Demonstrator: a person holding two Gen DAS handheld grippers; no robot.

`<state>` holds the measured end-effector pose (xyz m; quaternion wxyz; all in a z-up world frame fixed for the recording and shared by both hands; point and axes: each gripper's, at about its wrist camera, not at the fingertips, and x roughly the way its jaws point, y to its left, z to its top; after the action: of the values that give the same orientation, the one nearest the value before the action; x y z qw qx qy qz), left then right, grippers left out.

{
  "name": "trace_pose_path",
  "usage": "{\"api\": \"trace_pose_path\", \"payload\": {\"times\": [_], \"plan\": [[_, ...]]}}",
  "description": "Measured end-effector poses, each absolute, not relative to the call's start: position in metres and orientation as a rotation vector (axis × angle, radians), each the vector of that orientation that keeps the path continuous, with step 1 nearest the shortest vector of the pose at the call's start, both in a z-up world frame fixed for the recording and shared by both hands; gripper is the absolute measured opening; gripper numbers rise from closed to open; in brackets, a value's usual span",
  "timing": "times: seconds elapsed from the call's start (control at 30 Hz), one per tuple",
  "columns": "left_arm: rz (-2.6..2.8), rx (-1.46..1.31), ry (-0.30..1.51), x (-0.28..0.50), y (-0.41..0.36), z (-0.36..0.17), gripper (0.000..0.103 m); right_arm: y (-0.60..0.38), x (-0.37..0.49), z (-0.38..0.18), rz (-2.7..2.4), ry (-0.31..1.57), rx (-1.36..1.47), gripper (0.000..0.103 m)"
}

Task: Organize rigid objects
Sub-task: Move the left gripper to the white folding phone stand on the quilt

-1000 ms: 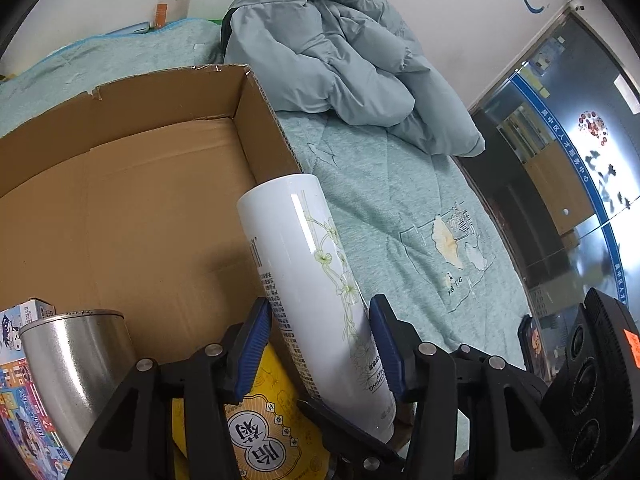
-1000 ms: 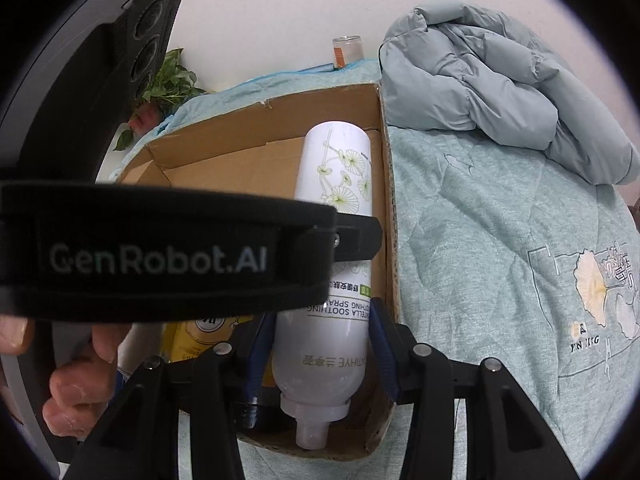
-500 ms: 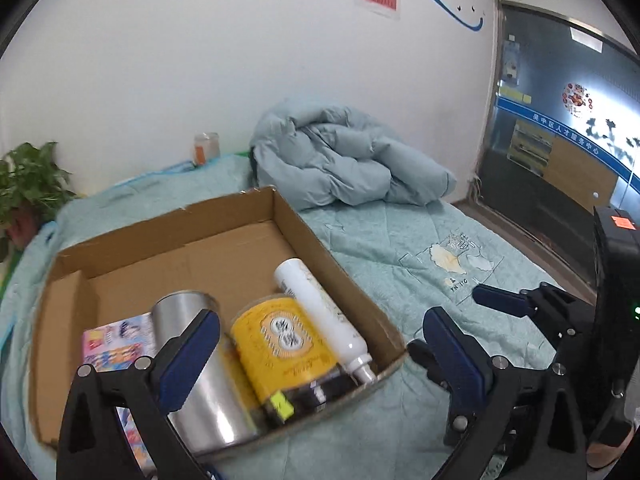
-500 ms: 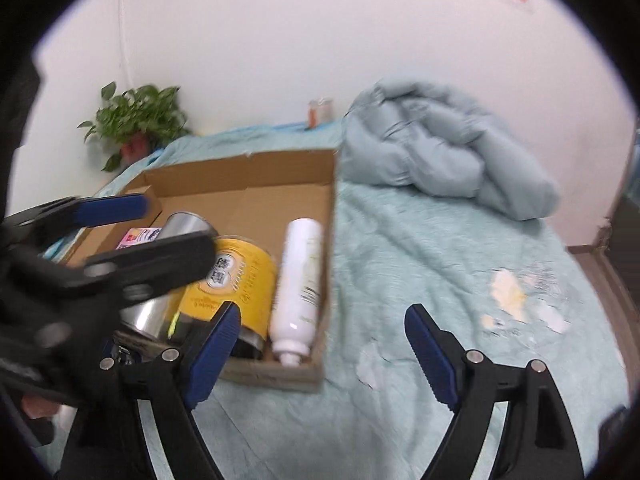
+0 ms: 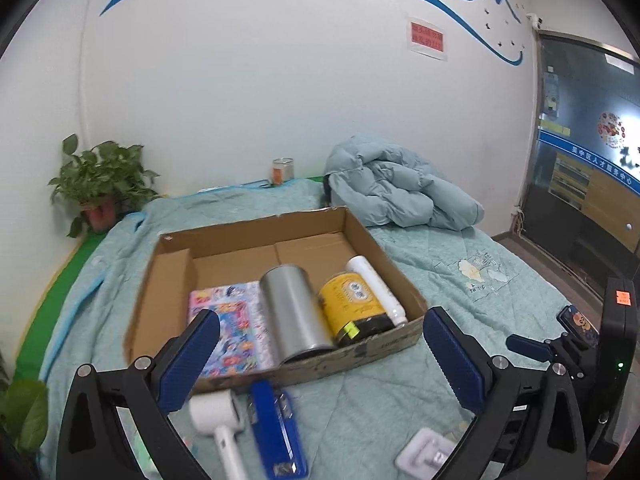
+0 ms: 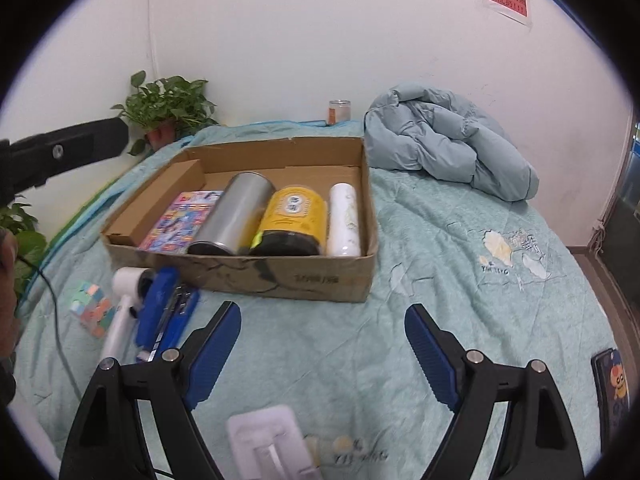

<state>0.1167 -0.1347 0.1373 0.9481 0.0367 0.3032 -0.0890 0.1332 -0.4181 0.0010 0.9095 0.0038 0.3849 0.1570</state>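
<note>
A: The bed (image 5: 460, 280) carries the cardboard box (image 5: 372, 348); inside lie a picture book (image 5: 232, 320), steel canister (image 5: 292, 308), yellow tin (image 5: 352, 304) and white spray bottle (image 5: 372, 280), side by side.

B: Only the right wrist view shows the pastel cube (image 6: 91, 307) beside the hair dryer (image 6: 120, 312).

A: The left gripper (image 5: 320, 360) and right gripper (image 6: 322, 352) both gape, gripping nothing.

B: The left wrist view alone catches the glass door (image 5: 584, 184).

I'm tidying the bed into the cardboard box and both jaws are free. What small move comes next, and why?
Probably lower the open left gripper toward the white handheld device lying on the bedspread before the cardboard box; it sits nearest those jaws, and the box has bare floor behind the four packed items.
</note>
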Motion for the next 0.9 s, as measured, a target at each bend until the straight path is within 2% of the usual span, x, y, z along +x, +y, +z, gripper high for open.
{"api": "trace_pose_path", "payload": {"times": [0.13,0.33,0.43,0.7,0.77,0.8,0.9], "plan": [[-0.198,-0.021,0.719,0.082,-0.114,0.118,0.102,-0.419,0.102,-0.002,0.375,0.817,0.025,0.084],[-0.303,-0.189,0.93,0.041,-0.105,0.016,0.102,-0.408,0.064,-0.059,0.631,0.892,-0.066,0.084],[-0.282,-0.196,0.945,0.02,-0.106,-0.016,0.102,-0.41,0.06,-0.092,0.582,0.959,-0.087,0.084],[-0.276,-0.204,0.953,0.017,-0.108,-0.036,0.102,-0.393,0.061,-0.105,0.588,0.976,-0.198,0.083],[-0.279,-0.196,0.96,0.029,-0.108,-0.035,0.102,-0.381,0.058,-0.111,0.565,0.964,-0.286,0.078],[-0.285,-0.19,0.965,0.034,-0.108,-0.034,0.102,-0.377,0.057,-0.114,0.543,0.958,-0.334,0.071],[-0.305,-0.179,0.974,0.043,-0.108,-0.032,0.102,-0.382,0.067,-0.115,0.59,0.966,-0.323,0.067]]}}
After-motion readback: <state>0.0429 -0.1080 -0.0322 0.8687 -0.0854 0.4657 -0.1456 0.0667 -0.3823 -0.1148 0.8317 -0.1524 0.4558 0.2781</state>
